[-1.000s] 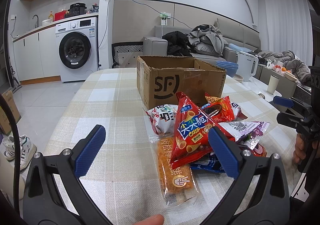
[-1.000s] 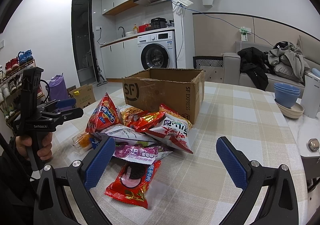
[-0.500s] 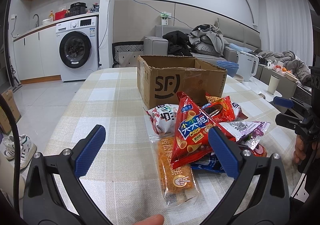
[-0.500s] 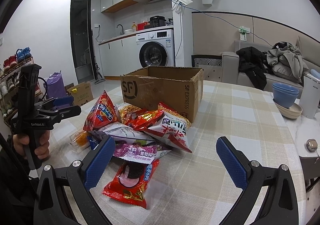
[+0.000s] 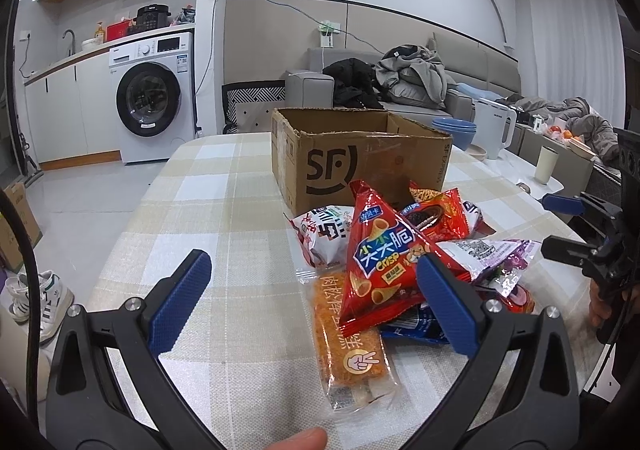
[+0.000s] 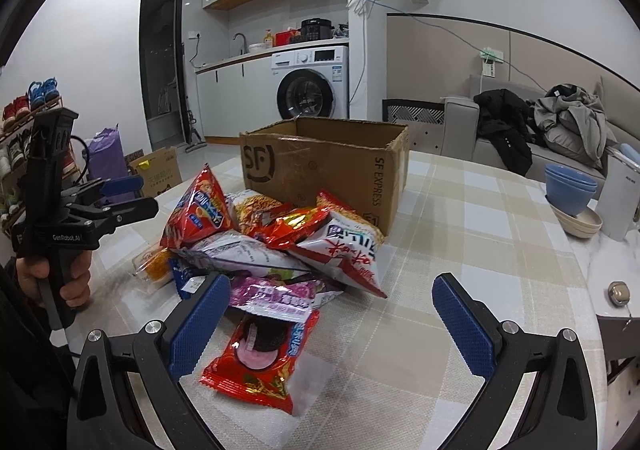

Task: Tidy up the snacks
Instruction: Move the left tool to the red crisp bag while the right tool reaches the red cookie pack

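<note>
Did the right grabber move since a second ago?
Yes. In its own camera, the cardboard box and washing machine slid slightly leftward, so the right gripper turned or shifted slightly right.

Blue packet (image 5: 412, 326) mostly buried

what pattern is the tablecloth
Beige and white checks on the tablecloth, clearest in the right wrist view.

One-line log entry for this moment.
left gripper: open, empty | right gripper: open, empty | snack pile: on table | box: behind pile
</note>
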A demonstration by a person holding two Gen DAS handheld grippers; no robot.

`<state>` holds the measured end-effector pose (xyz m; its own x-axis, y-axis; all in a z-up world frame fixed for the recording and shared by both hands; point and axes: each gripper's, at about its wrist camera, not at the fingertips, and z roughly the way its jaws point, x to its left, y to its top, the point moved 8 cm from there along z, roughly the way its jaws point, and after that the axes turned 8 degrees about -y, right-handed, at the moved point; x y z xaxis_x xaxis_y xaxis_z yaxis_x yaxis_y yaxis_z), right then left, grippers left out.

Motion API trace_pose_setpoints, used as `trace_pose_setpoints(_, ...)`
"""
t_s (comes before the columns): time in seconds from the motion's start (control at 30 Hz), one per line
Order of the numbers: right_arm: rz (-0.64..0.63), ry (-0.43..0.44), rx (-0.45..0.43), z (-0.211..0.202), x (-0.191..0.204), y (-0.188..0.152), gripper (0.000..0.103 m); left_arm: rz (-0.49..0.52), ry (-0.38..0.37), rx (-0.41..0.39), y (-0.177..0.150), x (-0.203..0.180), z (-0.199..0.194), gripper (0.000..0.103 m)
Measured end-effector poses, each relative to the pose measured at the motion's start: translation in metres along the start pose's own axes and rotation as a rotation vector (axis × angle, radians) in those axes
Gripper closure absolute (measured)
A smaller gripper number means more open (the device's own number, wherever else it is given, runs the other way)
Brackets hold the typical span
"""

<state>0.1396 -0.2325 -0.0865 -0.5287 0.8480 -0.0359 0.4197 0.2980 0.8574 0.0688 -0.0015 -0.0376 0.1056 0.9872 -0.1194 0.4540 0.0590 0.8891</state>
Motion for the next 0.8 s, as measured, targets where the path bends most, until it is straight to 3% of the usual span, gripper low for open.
trace_pose_setpoints(0.27, -0.021, 0.023, 0.072, 0.006, 0.01, -0.006, 0.0, -0.009, -0.04, 0.021, 0.0, -0.009, 0.004, 0.001)
trace_pose_setpoints(0.5, -0.052, 0.044, 0.145, 0.014, 0.021, -0.015, 0.0, 0.028, -0.031, 0.045, 0.0, -0.017, 0.006, 0.001)
trace_pose_setpoints(0.8, -0.084, 0.055, 0.239, 0.03, 0.034, -0.027, 0.0, 0.045, -0.046, 0.114, -0.005, -0.027, 0.019, 0.001)
